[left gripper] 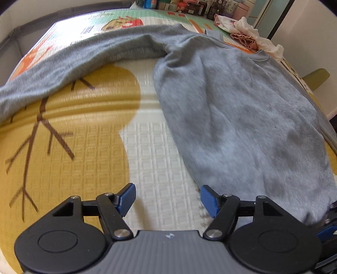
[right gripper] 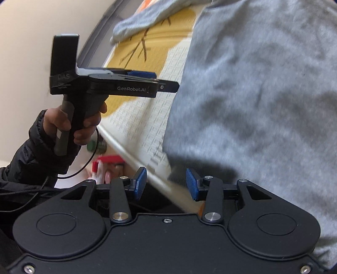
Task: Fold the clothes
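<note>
A grey sweatshirt (left gripper: 242, 118) lies flat on the patterned play mat (left gripper: 147, 147), one long sleeve (left gripper: 84, 61) stretched out to the left. My left gripper (left gripper: 167, 199) hovers open over bare mat just left of the sweatshirt's hem, with nothing between its pads. In the right wrist view the sweatshirt (right gripper: 263, 84) fills the right side. My right gripper (right gripper: 166, 183) is open over the mat's near edge beside the hem corner, pads not touching cloth. The left gripper (right gripper: 166, 81) shows from the side, held by a hand (right gripper: 84, 124) in a black sleeve.
A pile of small clothes (left gripper: 248, 35) lies at the mat's far right corner. Bottles and jars (left gripper: 189, 6) line the back. A grey padded rail (left gripper: 12, 35) borders the mat's left side. A green chair (left gripper: 316, 78) stands at right. Red and white objects (right gripper: 105, 164) sit below the mat's edge.
</note>
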The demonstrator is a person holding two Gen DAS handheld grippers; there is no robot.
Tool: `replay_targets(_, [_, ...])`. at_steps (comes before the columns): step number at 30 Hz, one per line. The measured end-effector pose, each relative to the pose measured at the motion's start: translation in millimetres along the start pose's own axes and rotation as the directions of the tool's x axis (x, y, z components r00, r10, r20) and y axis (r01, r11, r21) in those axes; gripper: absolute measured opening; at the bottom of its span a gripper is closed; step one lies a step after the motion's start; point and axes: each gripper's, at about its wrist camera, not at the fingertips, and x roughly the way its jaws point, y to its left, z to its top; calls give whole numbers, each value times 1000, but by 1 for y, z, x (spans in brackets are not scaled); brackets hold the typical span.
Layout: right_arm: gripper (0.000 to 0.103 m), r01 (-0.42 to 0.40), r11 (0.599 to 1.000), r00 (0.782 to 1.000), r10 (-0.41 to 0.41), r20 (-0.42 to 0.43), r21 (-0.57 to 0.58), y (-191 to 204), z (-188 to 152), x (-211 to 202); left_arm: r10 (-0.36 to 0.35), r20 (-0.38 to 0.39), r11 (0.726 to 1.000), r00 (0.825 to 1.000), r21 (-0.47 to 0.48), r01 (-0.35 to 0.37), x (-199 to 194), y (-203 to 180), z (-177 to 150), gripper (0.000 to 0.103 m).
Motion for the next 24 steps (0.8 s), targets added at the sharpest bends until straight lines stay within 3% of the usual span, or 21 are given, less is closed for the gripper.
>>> replay_targets(3, [41,5,1000,999,-5,-48,-20,3,-3,13,1,6,1000,1000,-23,0,-2,-4,-7,73])
replay_targets(12, [41,167,980,980,-176,-90,-104,20,5,49,-21,17,997,1000,-78,22,-6,-5,-16,74])
replay_targets(19, [41,215,975,972,-219,-90,-59,17,8,56,-44,25,995,999,-90,46,-7,-6,-21,76])
replay_targets(21, [35,233,971,968,-237,-87,-62,19,8,56,-45,28,995,999,-92,48,-6,-6,-22,77])
replay_targets(23, [19,270,960,958,-275,-78,-72,20,7,56,-47,30,994,998,-95,50,-6,-6,-22,78])
replay_targets(24, [16,278,958,956,-283,-73,-72,18,6,55,-49,31,994,998,-97,51,-6,-6,-22,78])
